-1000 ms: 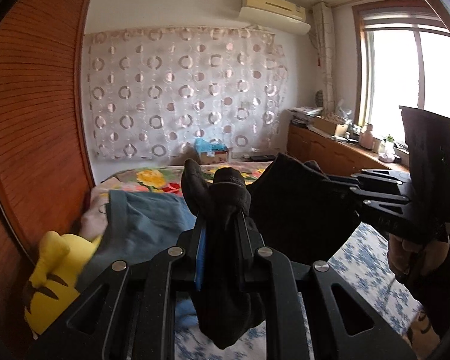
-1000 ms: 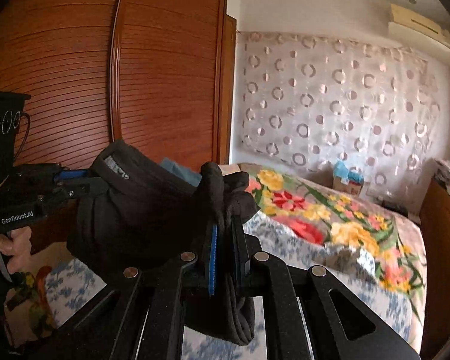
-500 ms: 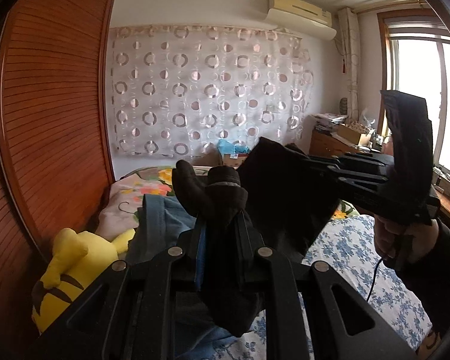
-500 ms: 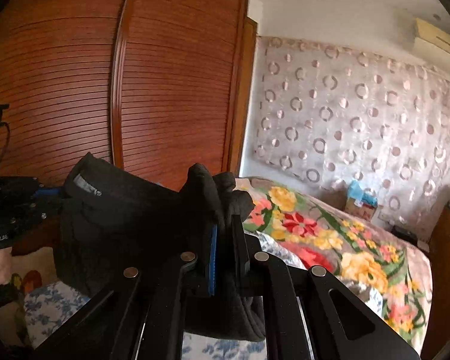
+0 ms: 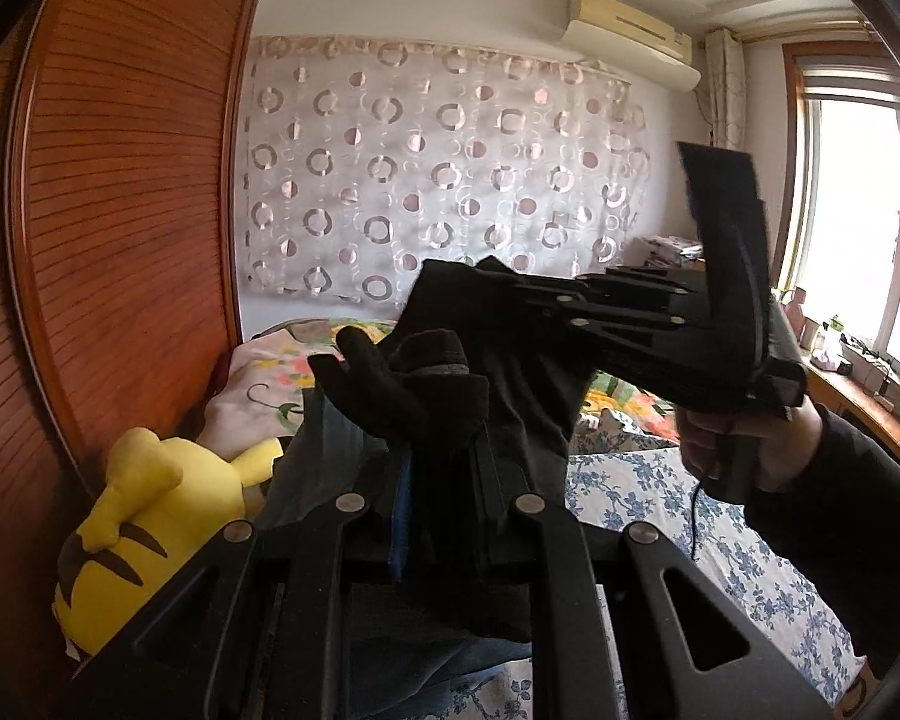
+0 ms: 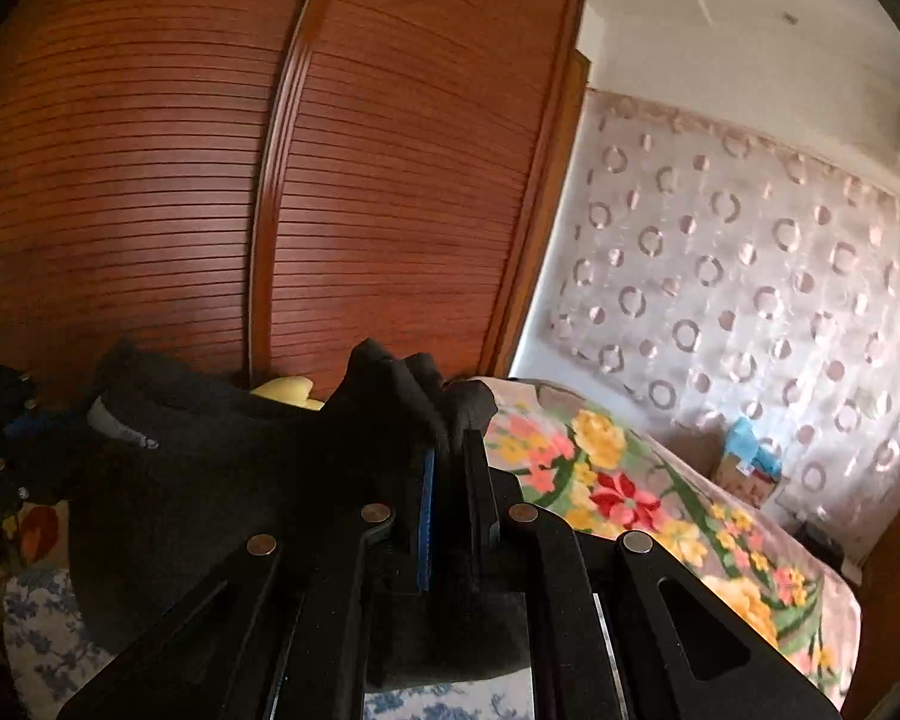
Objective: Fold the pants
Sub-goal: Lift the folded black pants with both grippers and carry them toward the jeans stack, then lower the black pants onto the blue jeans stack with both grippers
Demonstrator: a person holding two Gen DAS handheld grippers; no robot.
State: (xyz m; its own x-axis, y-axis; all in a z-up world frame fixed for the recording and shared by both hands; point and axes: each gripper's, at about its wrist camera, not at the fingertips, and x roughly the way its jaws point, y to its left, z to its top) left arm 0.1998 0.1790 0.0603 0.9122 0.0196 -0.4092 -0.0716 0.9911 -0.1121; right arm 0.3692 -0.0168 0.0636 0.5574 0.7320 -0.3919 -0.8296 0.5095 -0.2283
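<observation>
The black pants (image 5: pixel 510 384) hang in the air above the bed, held at two spots along one edge. In the left wrist view my left gripper (image 5: pixel 441 450) is shut on a bunched fold of the pants, which spills over its fingertips. My right gripper (image 5: pixel 522 294), held by a hand in a dark sleeve (image 5: pixel 714 444), comes in from the right and clamps the cloth just above and behind. In the right wrist view the right gripper (image 6: pixel 450 450) is shut on the pants (image 6: pixel 198 468). The cloth sags leftward to the left gripper (image 6: pixel 60 420) at the dim edge.
A brown slatted wardrobe (image 6: pixel 390 210) stands along the left side of the bed. On the bed lie a yellow plush toy (image 5: pixel 144 516), a grey-blue garment (image 5: pixel 318 468), a blue-flowered sheet (image 5: pixel 660 498) and a bright flowered quilt (image 6: pixel 630 480). A circle-patterned curtain (image 5: pixel 450 192) hangs behind.
The right gripper has swung in closer to the left one and sits higher in the left wrist view. Both views have turned toward the wardrobe. Both grips on the pants are unchanged.
</observation>
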